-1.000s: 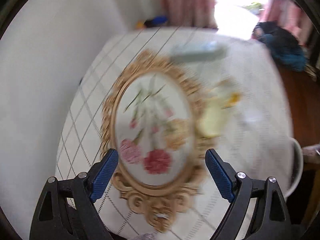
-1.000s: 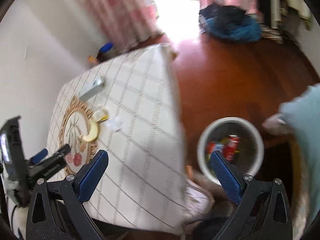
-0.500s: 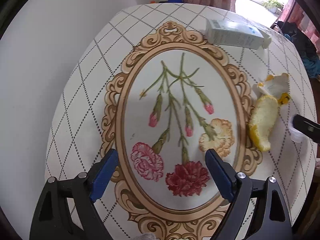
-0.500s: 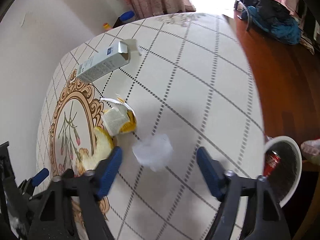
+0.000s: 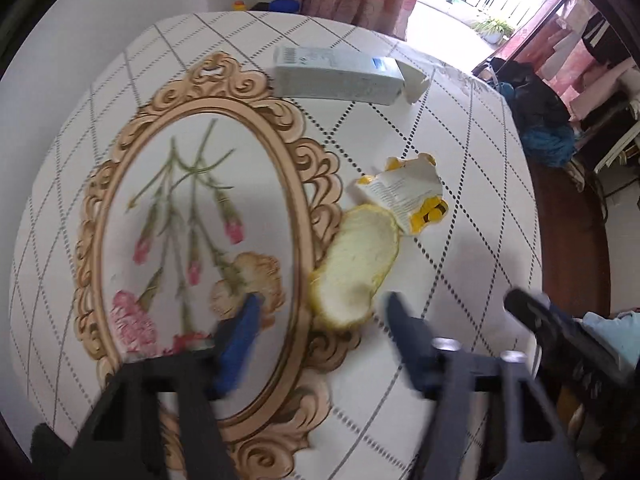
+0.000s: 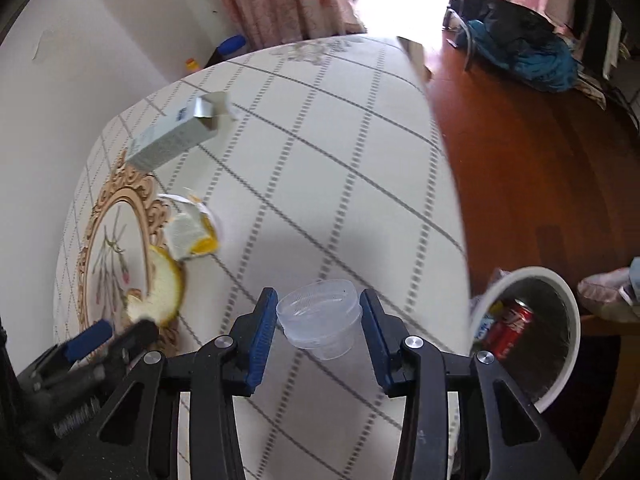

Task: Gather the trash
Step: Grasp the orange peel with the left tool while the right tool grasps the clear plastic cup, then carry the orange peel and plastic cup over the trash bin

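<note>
The right gripper [image 6: 319, 322] is pointing down at the table, jaws closing, with a clear plastic cup [image 6: 320, 318] right between the blue pads. The pads look like they're touching the cup's sides, but whether it's really squeezed yet I can't say for sure.

The left gripper [image 5: 320, 312] is blurry, jaws closing too, and the peel [image 5: 354, 270] lies just ahead of the gap between its fingers, not yet pinched from what I can see. That peel sits pale side up, overlapping the gold oval frame print on the checked tablecloth [image 6: 340, 152].

Touching the far end of the peel is a crumpled yellow-and-white wrapper [image 5: 408, 196]. Further back there's a long white carton [image 5: 336, 78] lying on its side, end flap open.

Off the table's right edge, down on the wood floor, stands a white bin [image 6: 556, 344] with a red can [image 6: 510, 328] inside it.
</note>
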A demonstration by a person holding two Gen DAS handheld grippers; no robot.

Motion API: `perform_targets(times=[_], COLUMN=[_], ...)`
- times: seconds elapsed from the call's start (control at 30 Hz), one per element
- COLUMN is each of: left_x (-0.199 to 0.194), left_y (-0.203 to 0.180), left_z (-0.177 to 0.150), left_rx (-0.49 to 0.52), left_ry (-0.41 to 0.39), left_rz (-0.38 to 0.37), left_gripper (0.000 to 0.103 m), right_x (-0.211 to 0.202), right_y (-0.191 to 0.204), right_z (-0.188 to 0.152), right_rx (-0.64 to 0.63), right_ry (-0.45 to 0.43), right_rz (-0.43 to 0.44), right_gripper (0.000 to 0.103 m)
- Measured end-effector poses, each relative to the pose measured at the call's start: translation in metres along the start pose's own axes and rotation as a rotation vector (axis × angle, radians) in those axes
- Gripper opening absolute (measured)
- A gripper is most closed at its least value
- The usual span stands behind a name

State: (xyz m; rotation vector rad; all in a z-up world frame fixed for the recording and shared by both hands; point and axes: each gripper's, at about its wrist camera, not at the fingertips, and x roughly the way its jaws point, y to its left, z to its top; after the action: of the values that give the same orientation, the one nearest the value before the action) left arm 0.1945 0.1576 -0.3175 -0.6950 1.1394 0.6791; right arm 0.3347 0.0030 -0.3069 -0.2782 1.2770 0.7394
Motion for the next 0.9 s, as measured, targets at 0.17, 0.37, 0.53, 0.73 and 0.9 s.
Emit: perform_targets(times=[0.17, 0.37, 0.53, 0.73, 0.9], left_x=[0.002, -0.005, -0.024, -0.056, -0.093], left_y=[-0.007, -0.009, -0.005, 0.0, -0.007], left_z=[0.008, 0.012, 0.001, -0.009, -0.013], left_rx=[0.0, 0.055, 0.083, 0.137, 0.171], left_ry=[-0.025, -0.062, -0.098, -0.155, -0.216], left_rz=[0.027, 0.054, 0.07, 0.068, 0.059], left_gripper=[0.008, 0.004, 0.004, 0.004, 0.004], right_x=[0.0, -0.008, -0.024, -0.053, -0.084], right_y=[-0.012, -0.012, -0.01, -0.01, -0.015], right_z=[-0.007, -0.01, -0.011, -0.015, -0.02], right_rx=[0.005, -0.006, -0.013, -0.016, -0.004], right_ry=[-0.002, -0.024, -0.055, -0.103, -0.149], right_rz=[-0.01, -0.007, 0.004, 0.023, 0.048], right_gripper=[0.044, 0.044, 0.044, 0.044, 0.044])
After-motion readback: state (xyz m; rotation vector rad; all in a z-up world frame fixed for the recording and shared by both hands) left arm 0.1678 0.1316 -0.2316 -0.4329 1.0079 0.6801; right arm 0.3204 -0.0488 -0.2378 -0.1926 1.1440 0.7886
